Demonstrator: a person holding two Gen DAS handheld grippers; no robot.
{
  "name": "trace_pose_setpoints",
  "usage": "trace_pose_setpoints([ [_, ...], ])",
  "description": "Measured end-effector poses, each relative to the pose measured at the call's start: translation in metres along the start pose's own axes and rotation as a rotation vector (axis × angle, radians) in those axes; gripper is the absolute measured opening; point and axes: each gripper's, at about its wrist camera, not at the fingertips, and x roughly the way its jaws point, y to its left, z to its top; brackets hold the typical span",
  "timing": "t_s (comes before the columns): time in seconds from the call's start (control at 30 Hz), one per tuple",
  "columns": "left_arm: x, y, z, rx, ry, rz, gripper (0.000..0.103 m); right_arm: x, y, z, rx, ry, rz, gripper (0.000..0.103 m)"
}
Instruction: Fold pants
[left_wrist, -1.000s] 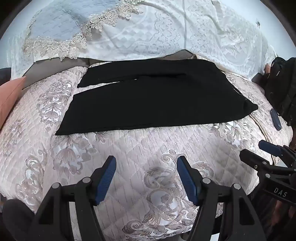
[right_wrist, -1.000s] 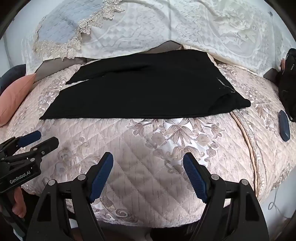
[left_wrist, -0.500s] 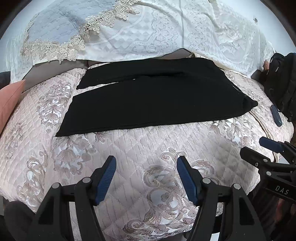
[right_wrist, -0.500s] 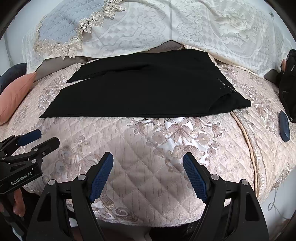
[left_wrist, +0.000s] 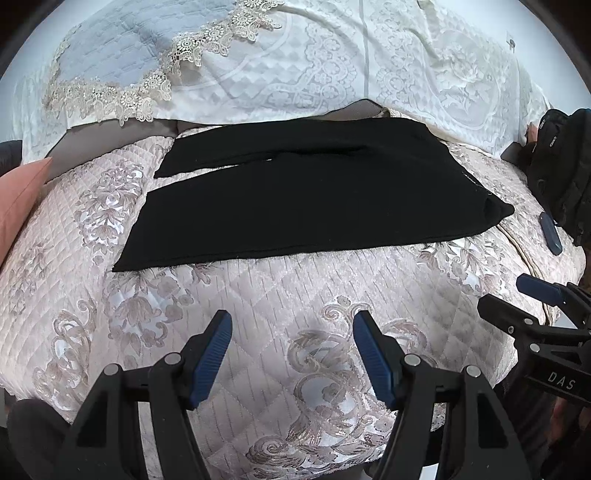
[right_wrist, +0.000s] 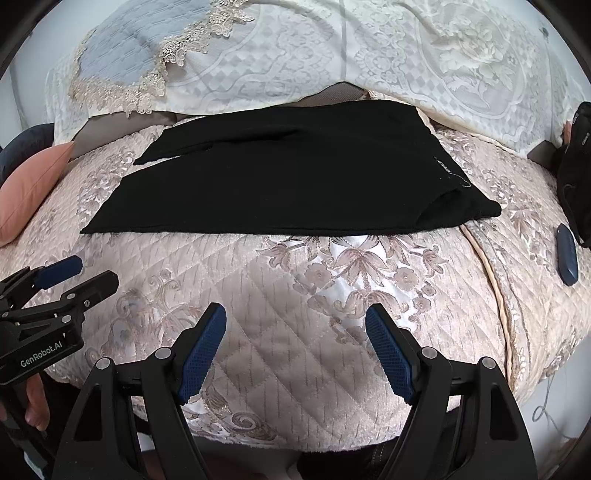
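Observation:
Black pants (left_wrist: 310, 195) lie flat across a pink quilted bed, legs pointing left and waistband at the right; they also show in the right wrist view (right_wrist: 295, 181). One leg lies over the other, slightly offset at the left ends. My left gripper (left_wrist: 291, 347) is open and empty, hovering over the quilt in front of the pants. My right gripper (right_wrist: 295, 343) is open and empty, also short of the pants' near edge. Each gripper shows at the edge of the other's view.
The quilted bedspread (right_wrist: 332, 295) slopes down at its near edge. White lace pillows (left_wrist: 332, 62) line the back. A pink cushion (right_wrist: 33, 188) sits at the left. A dark blue flat object (right_wrist: 567, 254) and a black bag (left_wrist: 561, 166) lie at the right.
Both grippers have edged slightly forward toward the bed; the pants have not moved and both grippers stay open.

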Motion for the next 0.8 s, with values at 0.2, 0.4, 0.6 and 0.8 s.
trace_pose_setpoints([
  [0.2, 0.001, 0.0008, 0.0001, -0.01, 0.009, -0.002, 0.07, 0.0001, 0.0018, 0.0005, -0.003, 0.001, 0.001, 0.078],
  [0.4, 0.0009, 0.0003, 0.0001, -0.008, 0.007, -0.001, 0.07, 0.0009, 0.0029, 0.0007, -0.005, 0.004, 0.003, 0.078],
  [0.6, 0.0006, -0.0013, 0.0006, -0.007, 0.01, -0.006, 0.07, 0.0008, 0.0026, 0.0005, -0.004, 0.002, 0.001, 0.078],
  [0.8, -0.0003, -0.0042, 0.0014, 0.002, 0.01, -0.008, 0.07, 0.001, 0.0, 0.0006, -0.001, 0.001, -0.001, 0.078],
])
